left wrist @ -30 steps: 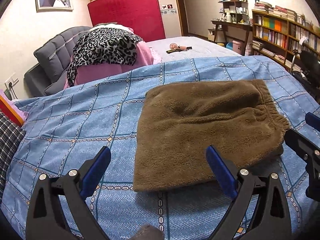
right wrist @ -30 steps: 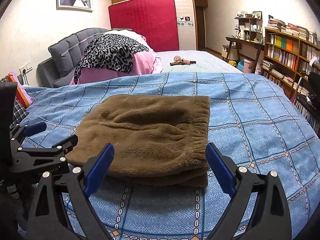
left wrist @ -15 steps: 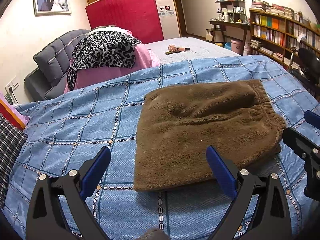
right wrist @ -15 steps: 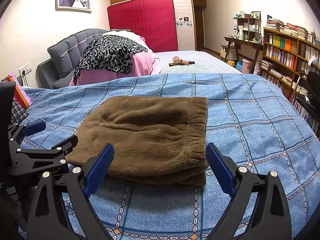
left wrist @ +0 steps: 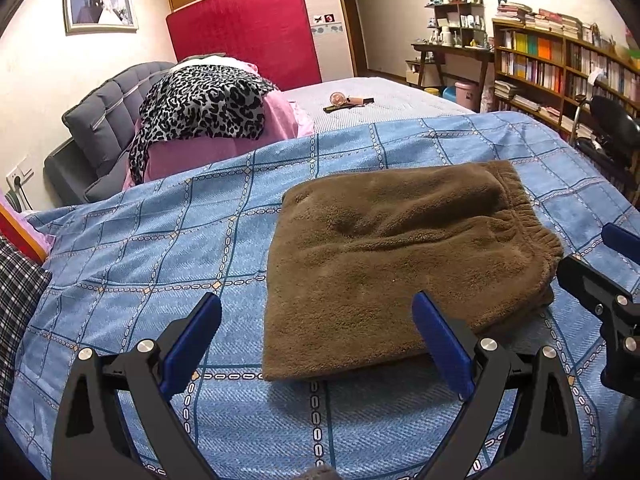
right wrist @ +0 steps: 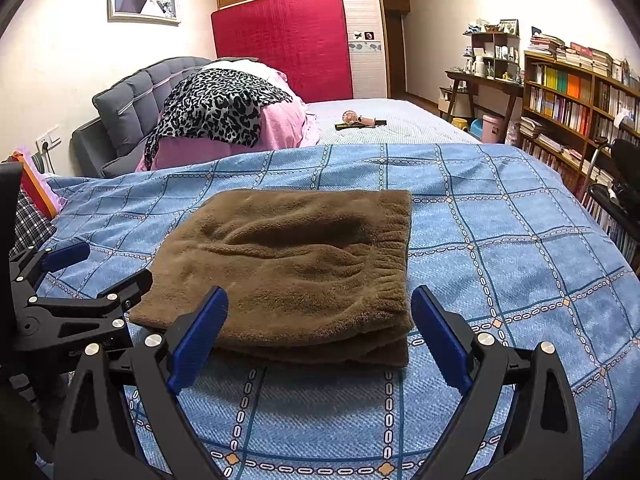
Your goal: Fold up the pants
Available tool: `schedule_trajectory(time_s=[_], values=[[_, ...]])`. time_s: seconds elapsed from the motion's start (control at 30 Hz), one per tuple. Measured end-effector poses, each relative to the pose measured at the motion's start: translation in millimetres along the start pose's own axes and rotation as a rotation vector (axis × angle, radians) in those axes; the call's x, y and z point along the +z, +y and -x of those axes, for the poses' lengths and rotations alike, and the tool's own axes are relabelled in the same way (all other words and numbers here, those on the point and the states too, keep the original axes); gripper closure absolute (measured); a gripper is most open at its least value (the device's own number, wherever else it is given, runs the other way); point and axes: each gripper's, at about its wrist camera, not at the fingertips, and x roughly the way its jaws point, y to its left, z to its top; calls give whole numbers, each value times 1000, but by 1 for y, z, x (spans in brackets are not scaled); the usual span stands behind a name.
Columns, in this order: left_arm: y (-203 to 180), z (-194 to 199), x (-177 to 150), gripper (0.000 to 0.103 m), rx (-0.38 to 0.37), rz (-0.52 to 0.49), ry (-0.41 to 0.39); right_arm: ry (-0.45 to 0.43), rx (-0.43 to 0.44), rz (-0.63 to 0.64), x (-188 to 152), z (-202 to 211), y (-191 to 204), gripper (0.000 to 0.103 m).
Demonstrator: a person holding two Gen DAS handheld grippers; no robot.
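The brown fleece pants [left wrist: 396, 256] lie folded into a thick rectangle on the blue checked bedspread [left wrist: 160, 248], with the elastic waistband on the right side. They also show in the right wrist view [right wrist: 296, 268]. My left gripper [left wrist: 316, 320] is open and empty, just in front of the pants' near left corner. My right gripper [right wrist: 318, 312] is open and empty, in front of the pants' near edge. The right gripper shows at the right edge of the left wrist view [left wrist: 600, 268], and the left gripper shows at the left of the right wrist view [right wrist: 80, 276].
A leopard-print cloth [left wrist: 200, 104] lies over pink bedding by the grey headboard [left wrist: 100, 120]. A small fan and dark items [left wrist: 348, 100] lie on the far mattress. Bookshelves [left wrist: 560, 68] line the right wall. A plaid cloth [left wrist: 16, 284] lies at the left edge.
Both grippers stay open and empty. Both views have shifted slightly, so the pants sit a little farther from the fingers; the pants themselves have not moved.
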Motion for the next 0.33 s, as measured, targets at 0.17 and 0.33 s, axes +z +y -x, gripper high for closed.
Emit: schedule_trajectory(time_s=[0.17, 0.33], values=[[1, 1, 0, 8, -11, 8, 13, 0, -3, -3, -1, 2, -1, 9], [8, 1, -3, 8, -11, 39, 33, 6, -3, -16, -5, 5, -3, 9]])
